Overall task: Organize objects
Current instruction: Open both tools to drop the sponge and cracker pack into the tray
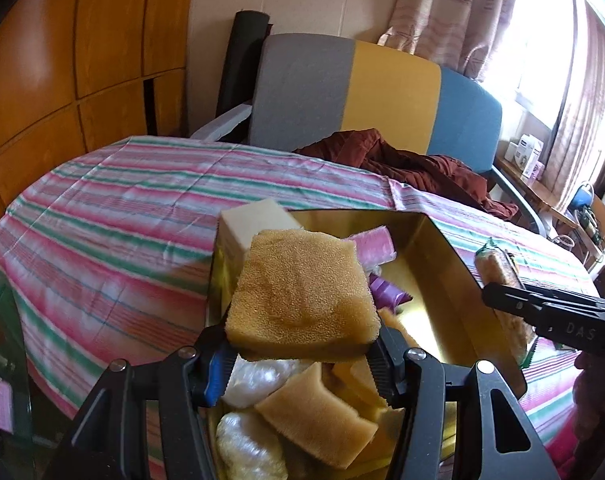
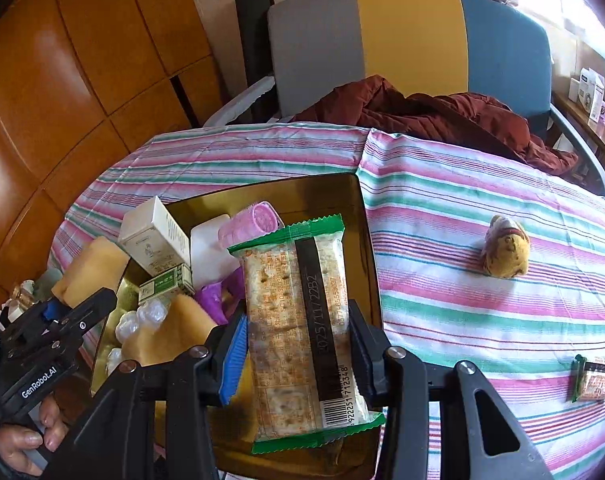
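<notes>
My left gripper (image 1: pixel 302 350) is shut on a yellow sponge (image 1: pixel 302 296) and holds it above the gold tray (image 1: pixel 442 248). The tray holds a white box (image 1: pixel 254 224), a pink roller (image 1: pixel 372 246), purple wrappers, more sponges (image 1: pixel 318 412) and clear packets. My right gripper (image 2: pixel 298 346) is shut on a green-edged cracker packet (image 2: pixel 302 332) above the tray's right side (image 2: pixel 366 240). In the right wrist view the left gripper (image 2: pixel 58 320) with its sponge (image 2: pixel 90 272) is at the tray's left edge.
The tray sits on a striped cloth (image 2: pixel 482 312). A small plush toy (image 2: pixel 504 250) and a small snack packet (image 2: pixel 594 378) lie on the cloth to the right. A chair (image 2: pixel 410 40) with a maroon jacket (image 2: pixel 442 120) stands behind the table. Wooden panels are at the left.
</notes>
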Available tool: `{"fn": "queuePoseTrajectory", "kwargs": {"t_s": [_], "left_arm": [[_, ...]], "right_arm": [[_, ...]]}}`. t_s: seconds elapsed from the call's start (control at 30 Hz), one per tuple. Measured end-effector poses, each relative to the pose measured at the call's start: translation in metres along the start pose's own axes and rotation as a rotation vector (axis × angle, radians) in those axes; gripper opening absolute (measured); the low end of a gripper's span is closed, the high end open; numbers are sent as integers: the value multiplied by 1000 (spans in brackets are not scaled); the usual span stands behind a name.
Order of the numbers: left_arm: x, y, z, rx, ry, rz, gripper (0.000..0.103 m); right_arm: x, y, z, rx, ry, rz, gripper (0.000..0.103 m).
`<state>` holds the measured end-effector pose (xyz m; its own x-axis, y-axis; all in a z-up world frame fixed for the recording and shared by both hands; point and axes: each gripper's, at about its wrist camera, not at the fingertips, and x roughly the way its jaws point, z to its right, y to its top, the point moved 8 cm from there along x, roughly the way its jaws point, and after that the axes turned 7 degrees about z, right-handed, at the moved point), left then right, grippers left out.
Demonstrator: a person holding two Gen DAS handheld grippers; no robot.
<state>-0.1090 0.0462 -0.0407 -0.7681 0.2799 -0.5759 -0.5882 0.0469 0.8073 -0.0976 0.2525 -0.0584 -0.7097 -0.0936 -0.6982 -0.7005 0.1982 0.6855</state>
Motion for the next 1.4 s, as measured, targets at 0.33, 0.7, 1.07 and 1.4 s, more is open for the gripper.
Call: {"fn": "queuePoseTrajectory", "kwargs": {"t_s": [0.33, 0.7, 1.07, 1.4], "left_arm": [[18, 4, 16, 64, 13, -9, 58], [25, 5, 22, 70, -3, -14, 59], [30, 3, 26, 59, -16, -32, 68], [21, 4, 28, 56, -2, -13, 78]], "right_arm": [[12, 8, 2, 20, -9, -11, 45], [22, 21, 3, 24, -14, -4, 45], [35, 27, 1, 52, 2, -16, 46], [34, 15, 6, 80, -15, -30, 52]]}}
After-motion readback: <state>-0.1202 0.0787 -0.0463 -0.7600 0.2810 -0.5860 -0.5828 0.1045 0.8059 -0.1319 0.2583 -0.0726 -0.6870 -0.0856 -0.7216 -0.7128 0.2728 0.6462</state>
